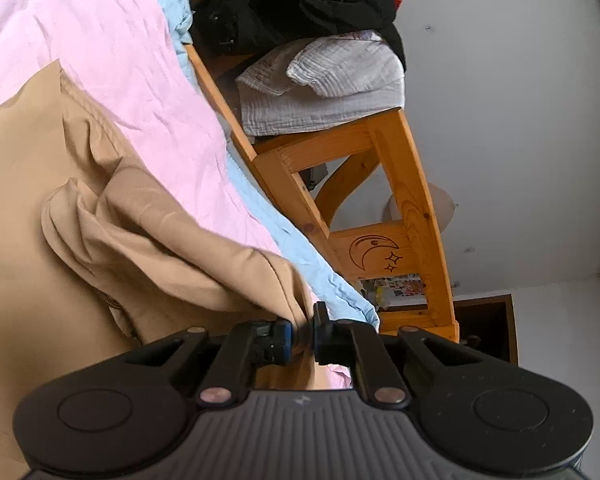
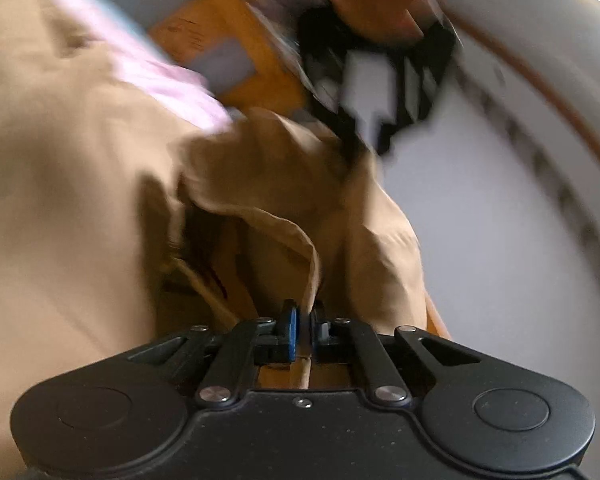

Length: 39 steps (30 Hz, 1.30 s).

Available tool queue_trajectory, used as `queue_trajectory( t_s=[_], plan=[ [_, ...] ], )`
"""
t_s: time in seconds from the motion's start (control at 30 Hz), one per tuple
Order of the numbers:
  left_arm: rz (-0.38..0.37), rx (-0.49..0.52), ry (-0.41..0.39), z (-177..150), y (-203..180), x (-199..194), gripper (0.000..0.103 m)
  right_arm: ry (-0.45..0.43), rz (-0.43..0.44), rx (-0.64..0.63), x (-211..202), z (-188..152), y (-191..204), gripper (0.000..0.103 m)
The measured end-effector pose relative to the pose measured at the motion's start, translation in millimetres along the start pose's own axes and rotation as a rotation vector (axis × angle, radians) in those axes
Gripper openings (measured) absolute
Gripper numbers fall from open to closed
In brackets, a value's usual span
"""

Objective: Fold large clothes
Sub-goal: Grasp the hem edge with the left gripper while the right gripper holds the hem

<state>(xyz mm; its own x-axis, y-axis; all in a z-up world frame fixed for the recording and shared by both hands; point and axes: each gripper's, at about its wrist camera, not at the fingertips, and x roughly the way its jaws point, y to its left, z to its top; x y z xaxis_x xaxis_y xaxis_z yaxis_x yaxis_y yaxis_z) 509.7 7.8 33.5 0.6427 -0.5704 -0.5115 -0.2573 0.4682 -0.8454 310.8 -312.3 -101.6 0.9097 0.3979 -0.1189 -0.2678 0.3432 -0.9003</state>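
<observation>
— Where are you now?
— Both pinching the tan garment on the pink sheet: left gripper, right gripper.
— Next?
— Probably carry that edge across, keeping it taut.

A pink sheet covers the bed, with a light blue sheet showing along its edge. Beside it stands an orange-stained wooden frame carved with a moon and two stars. A grey crinkled cloth lies on its top, under dark clothing. Behind is a plain white wall, evenly daylit. The right wrist view is blurred; its pale curved surface may be the same wall.
</observation>
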Motion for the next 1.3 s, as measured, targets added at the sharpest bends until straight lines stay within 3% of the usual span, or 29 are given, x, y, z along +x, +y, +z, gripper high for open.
queue_trajectory(
  t_s=[0.07,0.13,0.2,0.27,0.3,0.33,0.4,0.5,0.57,0.63,0.7,0.8,0.87,1.0,1.07,1.13,1.2,1.3],
  plan=[
    [-0.011,0.011,0.001,0,2,-3,0.008,-0.018,0.075,-0.104,-6,-5,20,0.005],
    [-0.002,0.04,0.016,-4,5,-3,0.007,0.02,0.142,-0.21,1,-16,43,0.005],
    [0.013,0.093,0.023,-8,7,-5,0.007,0.034,0.16,-0.209,3,-18,43,0.004],
    [-0.002,0.095,0.032,-8,10,-9,0.007,0.027,0.157,-0.154,-2,-14,33,0.016],
    [-0.006,0.092,0.035,-8,10,-11,0.007,0.03,0.165,-0.125,-4,-11,27,0.029],
    [-0.007,0.091,0.036,-7,11,-13,0.007,0.038,0.195,-0.065,-9,-7,19,0.037],
    [-0.008,0.103,0.04,-4,11,-14,0.007,0.059,0.297,0.112,-17,-1,2,0.039],
    [-0.01,0.116,0.039,-2,11,-16,0.007,0.126,0.367,0.329,-12,-2,-17,0.033],
    [-0.009,0.103,0.046,-1,14,-17,0.007,0.165,0.422,0.561,0,-7,-39,0.026],
    [-0.013,0.102,0.046,-1,14,-17,0.007,0.158,0.436,0.767,4,-9,-61,0.026],
    [-0.027,0.1,0.043,-1,14,-16,0.007,0.142,0.425,0.835,10,-5,-67,0.022],
    [-0.037,0.081,0.036,-2,15,-15,0.007,0.194,0.349,0.928,33,0,-59,0.009],
    [-0.034,0.089,0.047,-2,14,-15,0.007,0.226,0.304,0.89,47,7,-45,0.003],
    [-0.086,0.179,0.058,-4,18,-25,0.007,0.291,0.341,0.844,65,7,-23,0.002],
    [-0.152,0.301,0.072,-11,26,-35,0.007,0.301,0.335,0.784,77,0,-12,0.0],
    [-0.185,0.456,0.102,-24,37,-42,0.007,0.271,0.271,0.652,87,-3,-4,0.0],
    [-0.15,0.574,0.167,-41,58,-40,0.006,0.234,0.205,0.52,100,-12,-3,0.0],
    [-0.1,0.622,0.222,-61,96,-33,0.007,0.205,0.19,0.392,100,-33,-4,0.0]
  ],
)
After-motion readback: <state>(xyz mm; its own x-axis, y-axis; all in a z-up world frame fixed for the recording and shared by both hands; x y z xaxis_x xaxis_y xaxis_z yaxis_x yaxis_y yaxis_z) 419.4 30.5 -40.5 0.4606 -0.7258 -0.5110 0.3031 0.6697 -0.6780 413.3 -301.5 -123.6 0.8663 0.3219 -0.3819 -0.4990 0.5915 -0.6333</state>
